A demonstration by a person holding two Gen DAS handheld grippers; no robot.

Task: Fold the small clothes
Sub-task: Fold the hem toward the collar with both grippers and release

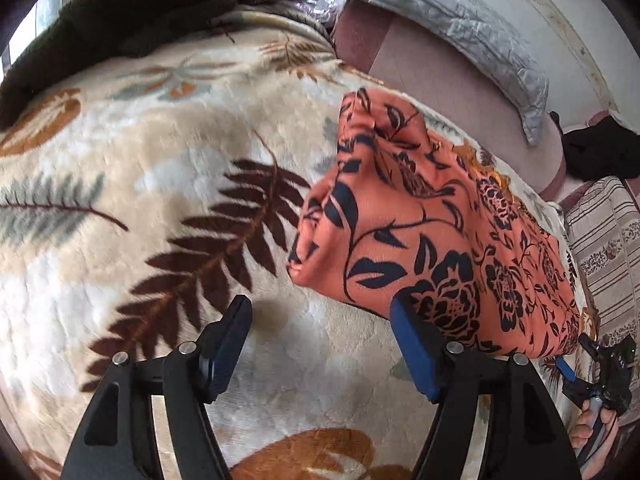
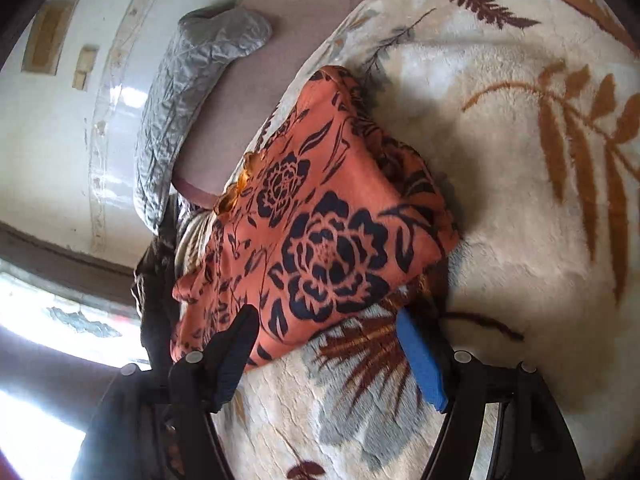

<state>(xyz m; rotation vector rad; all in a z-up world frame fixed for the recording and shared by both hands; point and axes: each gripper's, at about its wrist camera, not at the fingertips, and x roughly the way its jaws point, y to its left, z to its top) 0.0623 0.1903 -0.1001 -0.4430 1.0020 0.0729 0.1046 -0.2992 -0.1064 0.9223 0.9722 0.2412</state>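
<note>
An orange garment with a black flower print (image 1: 432, 224) lies folded on a cream fleece blanket with leaf patterns (image 1: 160, 152). My left gripper (image 1: 320, 312) is open just in front of the garment's near edge, over bare blanket; nothing sits between its fingers. In the right wrist view the same garment (image 2: 320, 220) lies in front of my right gripper (image 2: 326, 320), which is open, its fingers standing at the cloth's near edge without pressing on it. The right gripper (image 1: 576, 354) and the hand holding it also show at the lower right of the left wrist view.
A grey quilted pillow (image 1: 460, 28) and a mauve sheet (image 1: 432, 64) lie beyond the garment by a white wall. A dark brown blanket (image 1: 140, 12) is heaped at the far left. A black cloth (image 1: 600, 152) and a striped cushion (image 1: 608, 256) sit at the right. A window (image 2: 60, 320) is at the left.
</note>
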